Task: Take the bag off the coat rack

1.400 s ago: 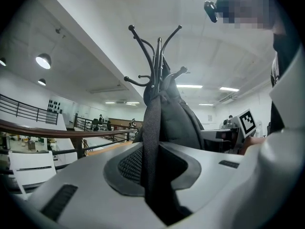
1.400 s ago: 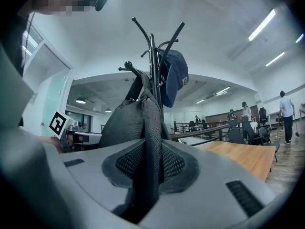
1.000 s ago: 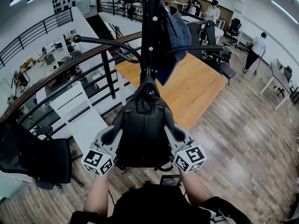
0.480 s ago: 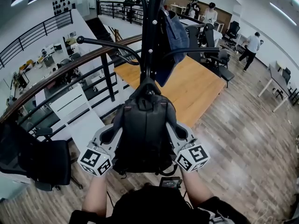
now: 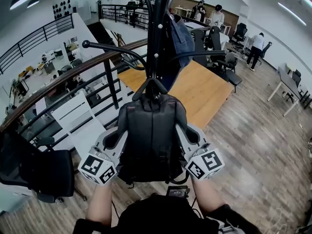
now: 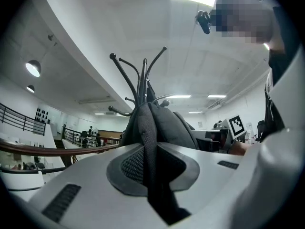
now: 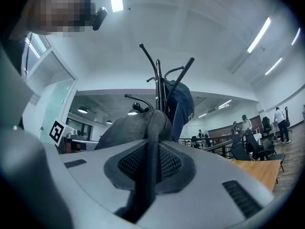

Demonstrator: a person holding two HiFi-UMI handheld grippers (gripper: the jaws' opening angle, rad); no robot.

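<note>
Open office, plank floor (image 5: 258, 145), wood-topped railing (image 5: 58, 82). Black woven bag (image 5: 151, 140) at curved-arm coat rack (image 5: 158, 28), mesh straps (image 6: 148, 128) clamped tight in left hand-held gripper (image 5: 116, 141) and right hand-held gripper (image 5: 188, 138).

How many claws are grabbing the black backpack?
2. The left claw pinches a strap on the left side of the backpack, and the right claw pinches one on its right side. No other claw is visible.
</note>
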